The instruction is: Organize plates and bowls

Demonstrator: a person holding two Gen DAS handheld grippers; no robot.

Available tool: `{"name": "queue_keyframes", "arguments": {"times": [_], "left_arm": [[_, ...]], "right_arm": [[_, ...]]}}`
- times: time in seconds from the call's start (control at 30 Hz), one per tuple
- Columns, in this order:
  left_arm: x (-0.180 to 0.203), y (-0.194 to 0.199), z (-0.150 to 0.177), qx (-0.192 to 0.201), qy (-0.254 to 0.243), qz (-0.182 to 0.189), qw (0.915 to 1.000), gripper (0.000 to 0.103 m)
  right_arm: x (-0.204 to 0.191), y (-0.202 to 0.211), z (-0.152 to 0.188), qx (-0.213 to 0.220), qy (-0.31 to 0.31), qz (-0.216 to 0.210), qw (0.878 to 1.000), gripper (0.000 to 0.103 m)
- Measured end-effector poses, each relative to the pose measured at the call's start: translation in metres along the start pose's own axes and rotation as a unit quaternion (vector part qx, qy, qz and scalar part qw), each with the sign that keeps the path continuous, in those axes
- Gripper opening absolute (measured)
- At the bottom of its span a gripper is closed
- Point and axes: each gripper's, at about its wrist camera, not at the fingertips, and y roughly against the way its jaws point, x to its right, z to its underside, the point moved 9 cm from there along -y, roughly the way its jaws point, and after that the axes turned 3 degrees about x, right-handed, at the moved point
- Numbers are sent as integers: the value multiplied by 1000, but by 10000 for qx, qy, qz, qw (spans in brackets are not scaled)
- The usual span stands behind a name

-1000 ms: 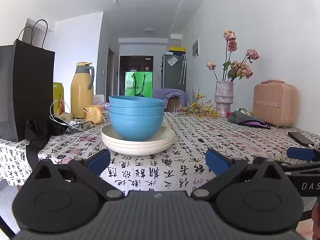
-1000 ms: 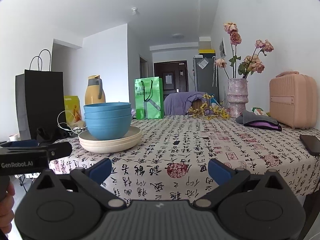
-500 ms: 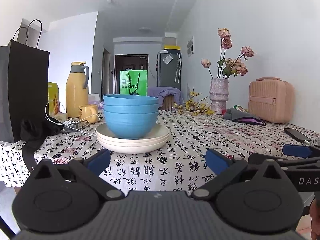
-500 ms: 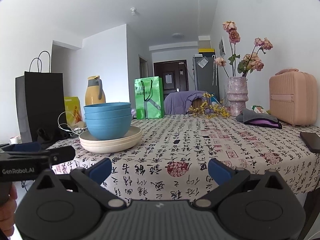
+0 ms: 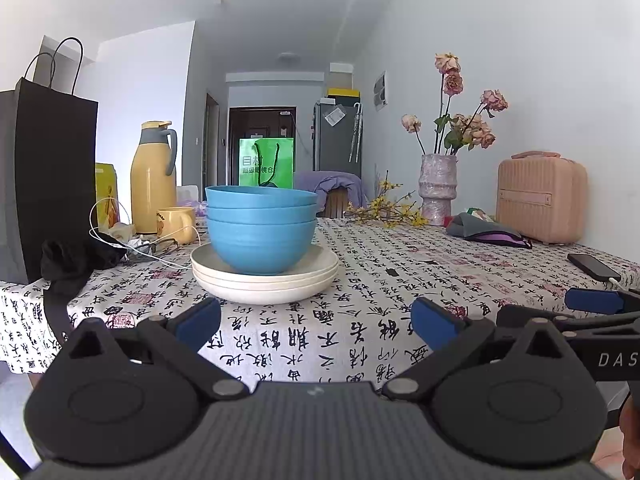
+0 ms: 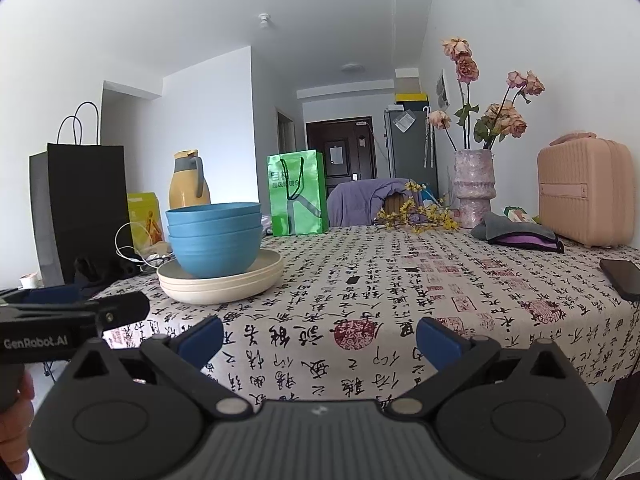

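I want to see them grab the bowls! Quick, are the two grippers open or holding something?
Left gripper: open, fingers spread wide, holding nothing.
Right gripper: open, fingers spread wide, holding nothing.

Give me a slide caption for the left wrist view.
Open left gripper faces three nested blue bowls atop stacked cream plates on a calligraphy-print tablecloth.

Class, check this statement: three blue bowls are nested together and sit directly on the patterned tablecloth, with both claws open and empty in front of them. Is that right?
Not quite. The blue bowls sit on a stack of cream plates, not directly on the tablecloth; the left wrist view shows this. The rest holds: three bowls are nested, and the left claw and right claw are open and empty in front of them.
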Motion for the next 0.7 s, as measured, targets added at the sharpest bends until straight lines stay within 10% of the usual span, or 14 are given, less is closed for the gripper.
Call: {"name": "queue_keyframes", "arguments": {"times": [0.7], "left_arm": [[-1, 0, -1, 24, -16, -5, 10000, 103]], "right_arm": [[0, -1, 2, -44, -46, -9, 10000, 103]]}}
